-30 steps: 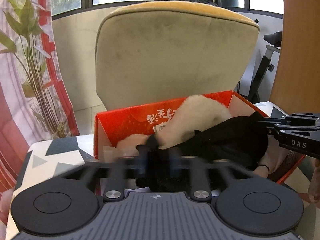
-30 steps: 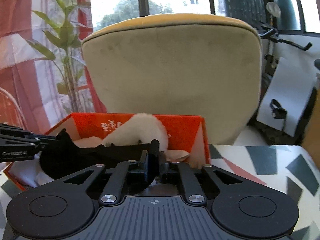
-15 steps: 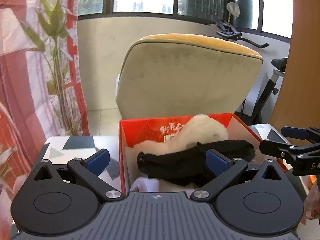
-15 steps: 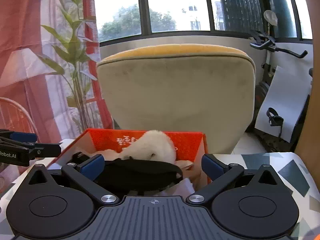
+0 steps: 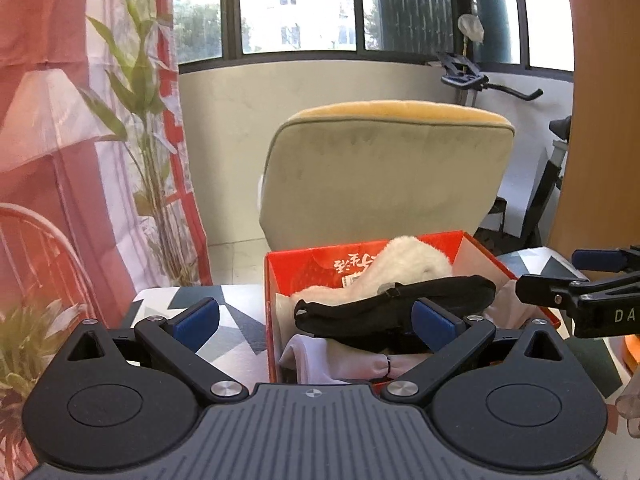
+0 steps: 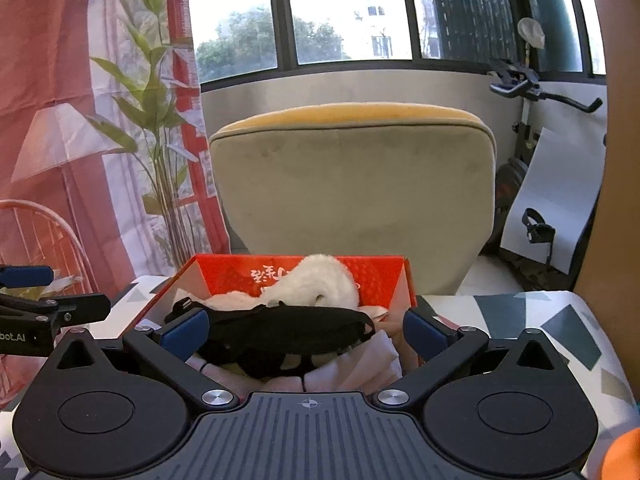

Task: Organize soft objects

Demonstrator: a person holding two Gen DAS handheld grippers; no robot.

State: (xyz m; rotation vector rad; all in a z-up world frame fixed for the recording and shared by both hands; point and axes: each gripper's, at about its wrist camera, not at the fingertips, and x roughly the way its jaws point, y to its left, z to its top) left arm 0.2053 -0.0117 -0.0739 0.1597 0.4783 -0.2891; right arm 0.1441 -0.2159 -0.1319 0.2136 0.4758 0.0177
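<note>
Right wrist: black strap lies between spread hand-held gripper fingers.

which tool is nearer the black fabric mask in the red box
Roughly equal. The left tool and the right tool, both open, flank the black fabric mask atop the red cardboard box.

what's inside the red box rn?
In the red cardboard box: a fluffy white plush item at the back, a black fabric piece lying across the top, and white cloth underneath. The box floor and anything deeper is covered.
</note>
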